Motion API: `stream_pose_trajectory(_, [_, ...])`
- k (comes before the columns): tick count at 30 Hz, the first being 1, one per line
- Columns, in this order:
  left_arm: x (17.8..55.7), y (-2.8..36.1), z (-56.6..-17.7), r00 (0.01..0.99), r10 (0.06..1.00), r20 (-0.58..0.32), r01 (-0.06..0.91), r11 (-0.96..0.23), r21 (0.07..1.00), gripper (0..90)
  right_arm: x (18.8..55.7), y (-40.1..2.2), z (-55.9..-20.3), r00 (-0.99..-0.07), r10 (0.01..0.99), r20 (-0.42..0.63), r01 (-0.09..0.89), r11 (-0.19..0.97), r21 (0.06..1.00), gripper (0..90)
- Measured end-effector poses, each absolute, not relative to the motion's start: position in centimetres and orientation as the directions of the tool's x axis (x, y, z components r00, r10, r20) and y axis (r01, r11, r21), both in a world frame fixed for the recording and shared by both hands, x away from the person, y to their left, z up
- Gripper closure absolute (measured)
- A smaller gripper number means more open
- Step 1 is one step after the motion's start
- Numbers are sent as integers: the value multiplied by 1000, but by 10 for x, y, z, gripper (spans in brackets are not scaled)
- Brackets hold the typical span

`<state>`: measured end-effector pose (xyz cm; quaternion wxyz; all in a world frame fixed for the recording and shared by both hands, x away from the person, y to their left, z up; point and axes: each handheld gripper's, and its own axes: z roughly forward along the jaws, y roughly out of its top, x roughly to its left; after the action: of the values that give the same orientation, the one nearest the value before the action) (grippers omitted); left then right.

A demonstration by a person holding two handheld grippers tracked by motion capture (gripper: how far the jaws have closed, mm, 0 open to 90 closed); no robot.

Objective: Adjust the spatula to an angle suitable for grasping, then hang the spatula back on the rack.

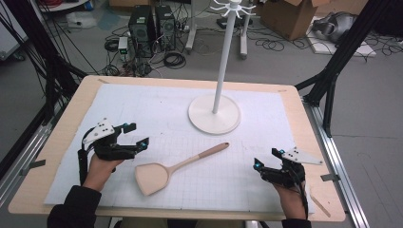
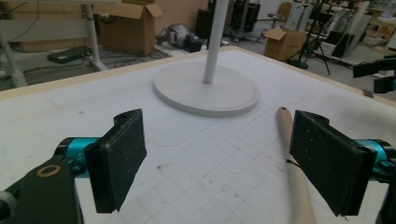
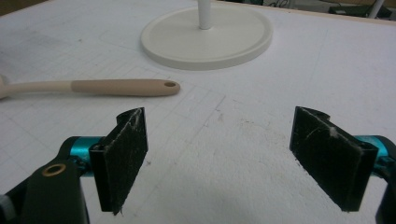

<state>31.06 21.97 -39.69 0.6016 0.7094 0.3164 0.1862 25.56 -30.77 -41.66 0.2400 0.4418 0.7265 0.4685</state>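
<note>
Jaws wide and empty on both the left gripper (image 1: 137,135) and right gripper (image 1: 266,158) — pale wooden flat-bladed spatula (image 1: 177,166) lies loose between them on the white gridded mat (image 1: 157,107).

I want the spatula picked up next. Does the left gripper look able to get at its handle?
Probably yes: the left gripper is open, and the bare mat lies between it and the spatula.
</note>
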Motion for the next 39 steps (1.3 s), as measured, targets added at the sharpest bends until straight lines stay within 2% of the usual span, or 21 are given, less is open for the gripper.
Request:
stream_pose_trajectory(4, [308,233,-405,706,697,-128,243,-68,968,190,257,-302,-413,-490,871,43,406,184,895,173])
stream_pose_trajectory(13, [303,234,-408,703,699,-131,257,-77,963,191,262,-294,-408,-504,863,29,401,204,893,170])
stream_pose_trajectory(30, [302,210,-401,766,626,-145,286,-128,950,192,263,-299,-409,-477,878,46,411,177,894,170])
stream_pose_trajectory(39, [308,184,-400,794,592,-140,295,-173,940,225,265,-295,-408,-507,861,40,419,205,885,170])
